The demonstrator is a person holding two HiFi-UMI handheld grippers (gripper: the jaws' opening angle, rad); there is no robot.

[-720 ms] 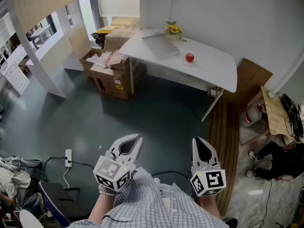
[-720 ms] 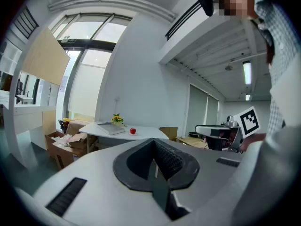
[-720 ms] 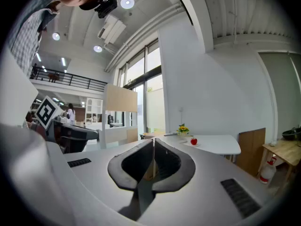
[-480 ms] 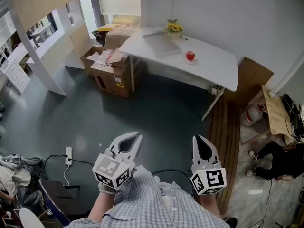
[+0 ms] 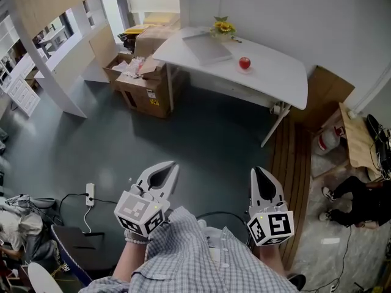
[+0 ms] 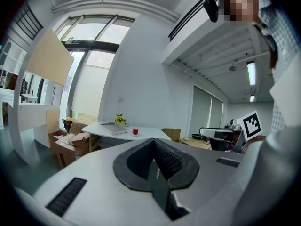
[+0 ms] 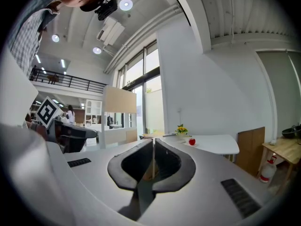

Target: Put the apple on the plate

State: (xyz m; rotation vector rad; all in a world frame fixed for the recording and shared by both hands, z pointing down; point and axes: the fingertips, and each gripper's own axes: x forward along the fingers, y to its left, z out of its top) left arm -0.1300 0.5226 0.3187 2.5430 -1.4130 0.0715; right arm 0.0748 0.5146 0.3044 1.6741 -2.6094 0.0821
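A red apple (image 5: 244, 63) rests on the white table (image 5: 275, 81) across the room, and a faint pale disc under it may be the plate. The same apple shows small and far off in the left gripper view (image 6: 135, 132) and in the right gripper view (image 7: 192, 141). My left gripper (image 5: 168, 166) and right gripper (image 5: 261, 173) are held close to my body over the dark floor, far short of the table. Each has its jaws together with nothing between them, as the left gripper view (image 6: 154, 144) and the right gripper view (image 7: 153, 142) both show.
A flat grey slab (image 5: 208, 49) and a small pot of yellow flowers (image 5: 223, 26) share the table. Open cardboard boxes (image 5: 143, 84) stand left of it. A power strip (image 5: 90, 199) with its cable lies on the floor at left. A person (image 5: 360, 203) is at the right edge.
The table and apple have slid slightly up in the head view. Both grippers stay shut and keep nearly the same place in front of my body.
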